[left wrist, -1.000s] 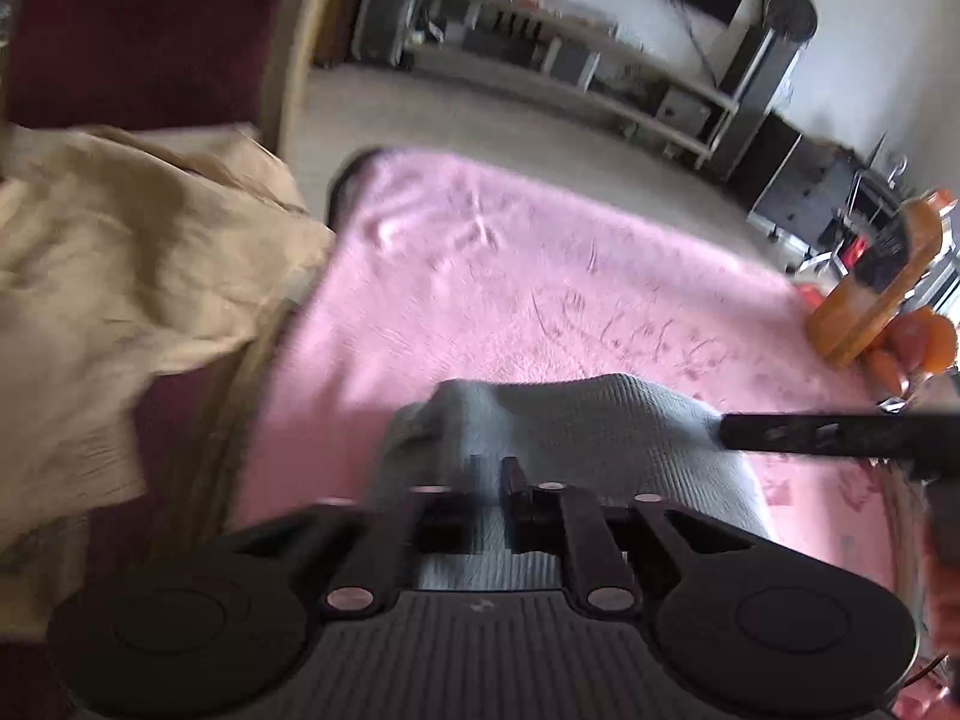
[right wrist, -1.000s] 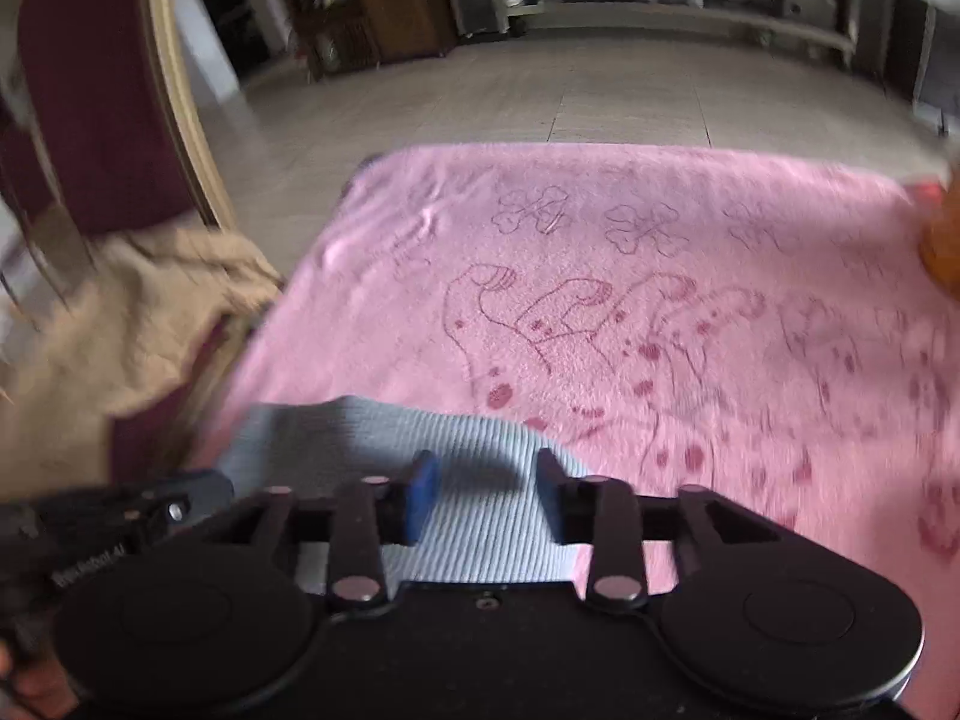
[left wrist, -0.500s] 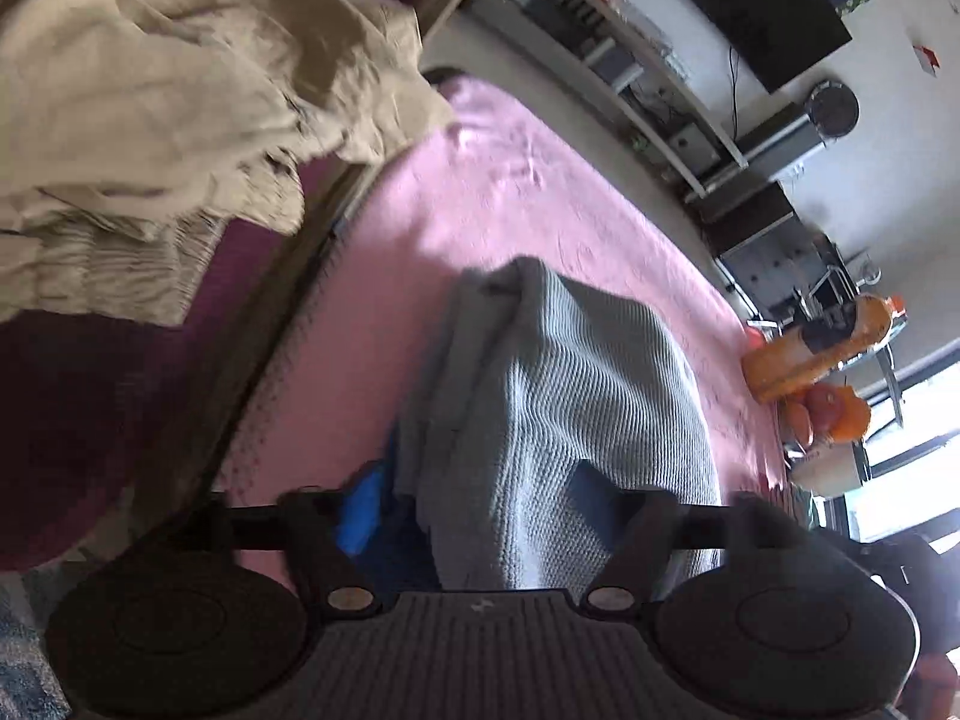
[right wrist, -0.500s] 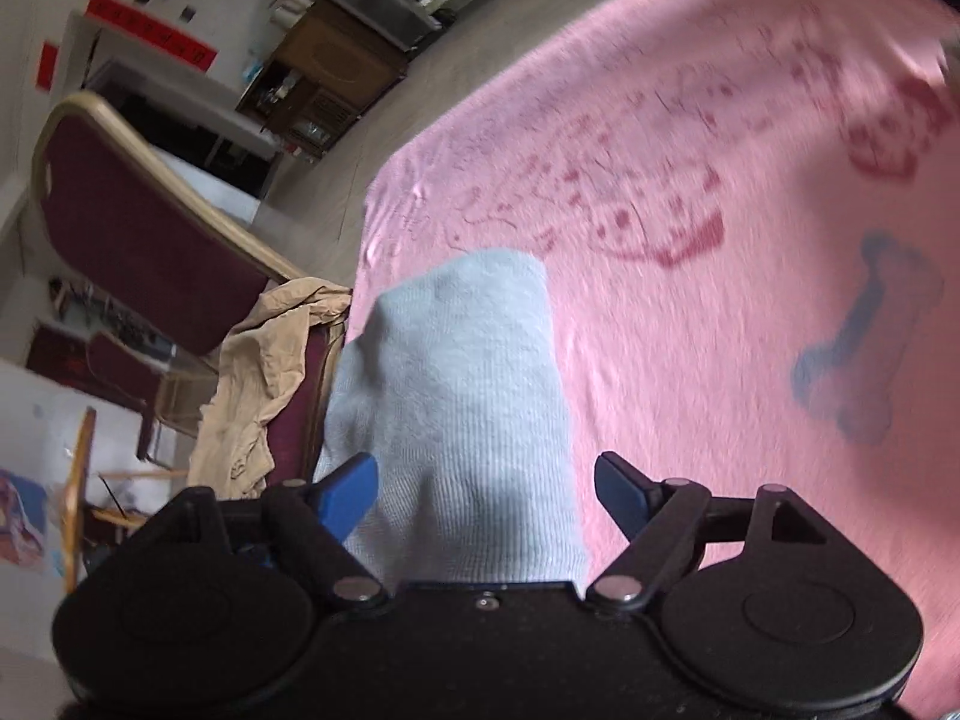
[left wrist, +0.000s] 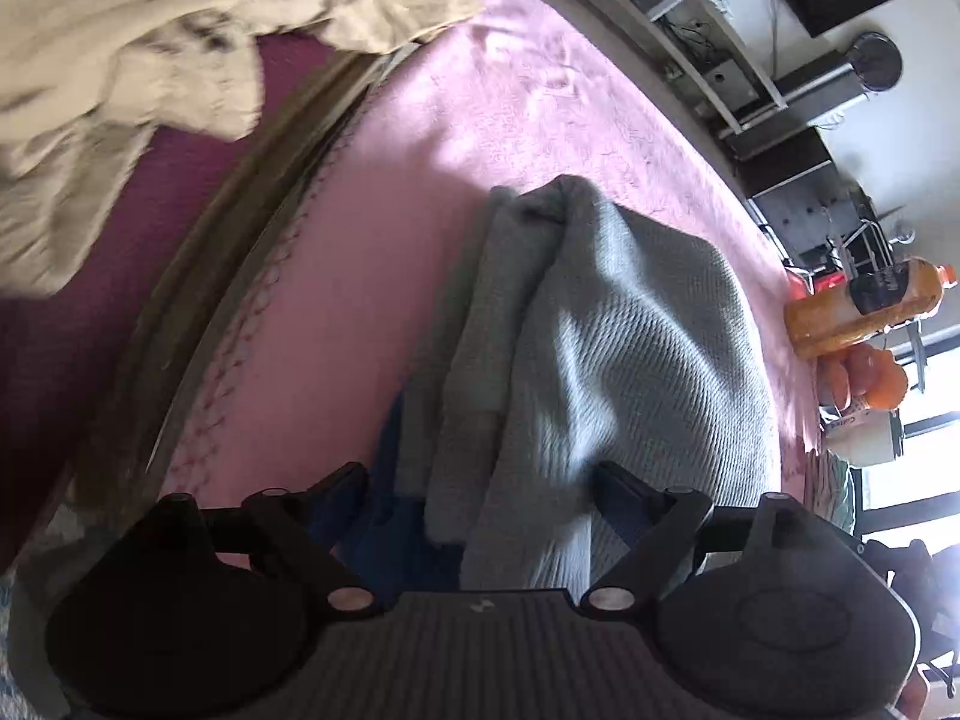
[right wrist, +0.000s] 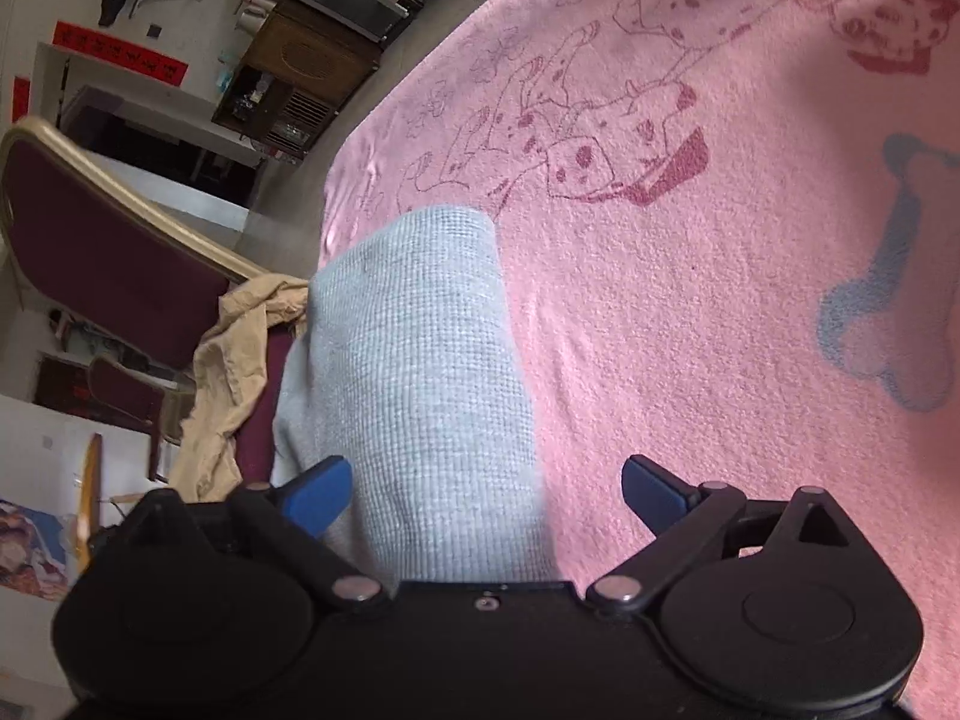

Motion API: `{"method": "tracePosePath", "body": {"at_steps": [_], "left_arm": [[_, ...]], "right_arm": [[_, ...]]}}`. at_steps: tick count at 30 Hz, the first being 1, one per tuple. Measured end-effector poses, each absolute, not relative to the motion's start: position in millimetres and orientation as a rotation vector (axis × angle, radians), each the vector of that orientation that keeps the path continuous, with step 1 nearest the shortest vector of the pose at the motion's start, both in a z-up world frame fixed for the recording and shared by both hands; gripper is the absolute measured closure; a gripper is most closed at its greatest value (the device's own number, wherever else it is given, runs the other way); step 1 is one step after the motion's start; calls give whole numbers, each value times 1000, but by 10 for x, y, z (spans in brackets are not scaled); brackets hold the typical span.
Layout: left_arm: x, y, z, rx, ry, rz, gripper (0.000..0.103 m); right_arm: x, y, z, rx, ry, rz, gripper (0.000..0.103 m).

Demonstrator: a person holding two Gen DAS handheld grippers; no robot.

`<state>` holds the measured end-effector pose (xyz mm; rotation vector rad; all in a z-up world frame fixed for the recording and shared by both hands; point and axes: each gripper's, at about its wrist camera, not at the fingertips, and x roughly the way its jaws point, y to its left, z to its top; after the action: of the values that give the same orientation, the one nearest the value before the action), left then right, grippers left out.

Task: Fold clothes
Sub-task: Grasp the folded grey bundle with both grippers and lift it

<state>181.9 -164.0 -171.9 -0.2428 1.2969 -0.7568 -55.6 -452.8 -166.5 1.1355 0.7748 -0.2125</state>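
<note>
- The grey knit (left wrist: 624, 324) lies folded on the pink blanket (left wrist: 480, 120), near its edge beside the chair (left wrist: 90, 276)
- In the left wrist view the knit shows stacked layers along its left side, with a darker fold at the far end
- A dark blue cloth (left wrist: 384, 516) shows under the knit's near left edge; what it is cannot be told
- Left gripper (left wrist: 474, 492): fingers spread wide, one on each side of the knit's near end, gripping nothing
- Right gripper (right wrist: 486, 492): blue pads (right wrist: 318, 492) spread wide; the knit (right wrist: 414, 360) runs between them, closer to the left pad, and is not pinched
- In the right wrist view the knit's top is smooth and flat, its far end squared off near the printed spotted dogs (right wrist: 576, 120)
- A blue bone print (right wrist: 888, 300) lies on the blanket (right wrist: 690, 330) well to the right of the knit
- A beige garment (left wrist: 138, 54) is heaped on the maroon chair seat, partly overhanging the blanket's corner
- An orange bottle (left wrist: 864, 306) lies at the blanket's far right edge, with oranges (left wrist: 864, 378) just beside it
</note>
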Motion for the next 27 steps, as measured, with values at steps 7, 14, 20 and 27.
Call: {"method": "tracePosePath", "body": {"at_steps": [7, 14, 20, 27], "left_arm": [[1824, -1769, -1724, -197, 1276, -791, 19], [1712, -1936, -1698, -60, 1238, -845, 21], [1739, -1855, -1727, -127, 1246, -829, 47], [1569, -1761, -1524, -157, 1142, -811, 69]], "right_arm": [[-414, -4673, -1946, 1232, 710, -67, 12], [-289, -4655, -2085, 1231, 660, 17, 12], [-235, -4507, -2061, 1166, 640, 0, 26], [-230, -4429, -1834, 1203, 640, -71, 53]]}}
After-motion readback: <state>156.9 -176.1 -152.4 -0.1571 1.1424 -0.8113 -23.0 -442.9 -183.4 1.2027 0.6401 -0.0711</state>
